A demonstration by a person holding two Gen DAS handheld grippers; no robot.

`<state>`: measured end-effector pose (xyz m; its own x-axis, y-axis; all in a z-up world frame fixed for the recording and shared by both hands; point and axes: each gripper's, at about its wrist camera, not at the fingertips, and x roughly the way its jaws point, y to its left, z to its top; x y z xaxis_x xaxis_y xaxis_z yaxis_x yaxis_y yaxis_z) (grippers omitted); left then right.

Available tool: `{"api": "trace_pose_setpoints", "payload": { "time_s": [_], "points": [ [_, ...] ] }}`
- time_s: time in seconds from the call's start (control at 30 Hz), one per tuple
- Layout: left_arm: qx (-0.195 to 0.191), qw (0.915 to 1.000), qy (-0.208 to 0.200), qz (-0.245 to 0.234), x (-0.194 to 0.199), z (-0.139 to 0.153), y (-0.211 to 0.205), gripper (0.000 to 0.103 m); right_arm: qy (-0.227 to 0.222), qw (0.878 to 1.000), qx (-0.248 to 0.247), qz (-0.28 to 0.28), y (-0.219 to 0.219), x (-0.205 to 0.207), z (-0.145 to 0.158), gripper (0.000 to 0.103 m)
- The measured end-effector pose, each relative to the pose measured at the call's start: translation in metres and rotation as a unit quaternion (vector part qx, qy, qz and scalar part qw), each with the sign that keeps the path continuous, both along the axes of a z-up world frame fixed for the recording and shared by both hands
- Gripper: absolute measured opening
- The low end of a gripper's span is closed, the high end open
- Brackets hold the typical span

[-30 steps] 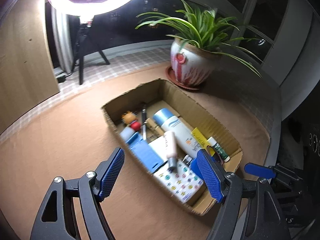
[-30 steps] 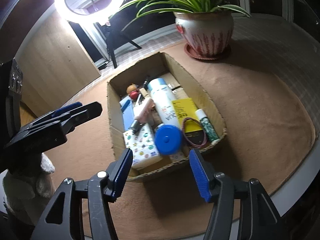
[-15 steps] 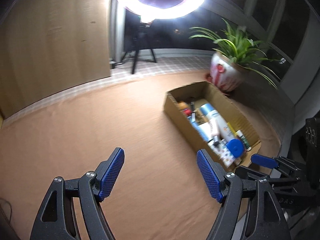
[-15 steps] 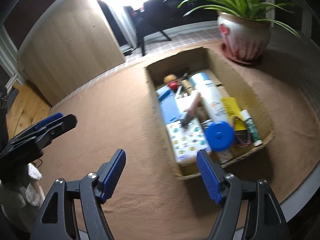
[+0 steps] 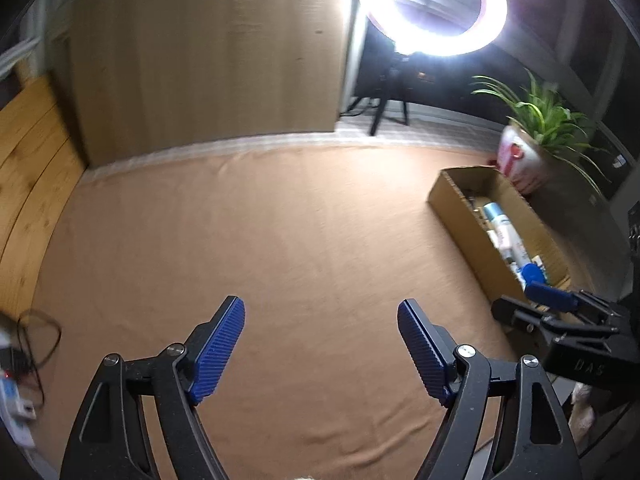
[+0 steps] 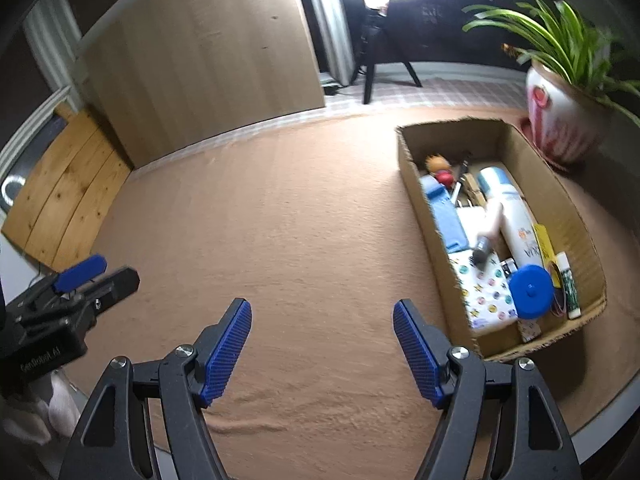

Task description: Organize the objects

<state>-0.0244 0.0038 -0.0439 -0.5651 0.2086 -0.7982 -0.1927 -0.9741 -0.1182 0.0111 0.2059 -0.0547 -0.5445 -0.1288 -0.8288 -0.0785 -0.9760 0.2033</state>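
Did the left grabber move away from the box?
Yes. The left gripper swung leftward; the cardboard box, earlier right under it, now sits far off right.

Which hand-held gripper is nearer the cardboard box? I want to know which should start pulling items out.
Right. The right hand-held gripper hovers open beside the cardboard box, close to its near corner. The left hand-held gripper, also empty, is farther off over bare cloth.

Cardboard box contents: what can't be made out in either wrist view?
- Left wrist: cardboard box seen side-on, near wall hides most contents; blurred.
- Right wrist: white bottle label blurred, unreadable.
- Right wrist: blue round lid covers whatever lies beneath.
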Motion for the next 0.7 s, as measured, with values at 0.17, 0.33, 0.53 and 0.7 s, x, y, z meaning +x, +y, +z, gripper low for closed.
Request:
{"api": "trace_pose_setpoints", "payload": {
  "time_s": [0.17,0.33,0.53,0.7],
  "points": [
    [-0.002,0.9995,-0.014,0.028,0.015,-0.012,-0.023,0.082,0.011,1.0,0.013,0.022,-0.023,0.0,0.002,0.07],
    [-0.008,0.9984,-0.024,0.052,0.027,-0.022,-0.041,0.082,0.02,0.999,0.022,0.038,-0.039,0.003,0.003,0.07],
    [-0.013,0.9974,-0.034,0.062,0.032,-0.03,-0.047,0.082,0.035,0.998,0.03,0.046,-0.051,0.009,0.005,0.07],
    [-0.014,0.9972,-0.034,0.065,0.033,-0.03,-0.05,0.082,0.04,0.997,0.035,0.048,-0.056,0.01,0.005,0.07]
  ]
}}
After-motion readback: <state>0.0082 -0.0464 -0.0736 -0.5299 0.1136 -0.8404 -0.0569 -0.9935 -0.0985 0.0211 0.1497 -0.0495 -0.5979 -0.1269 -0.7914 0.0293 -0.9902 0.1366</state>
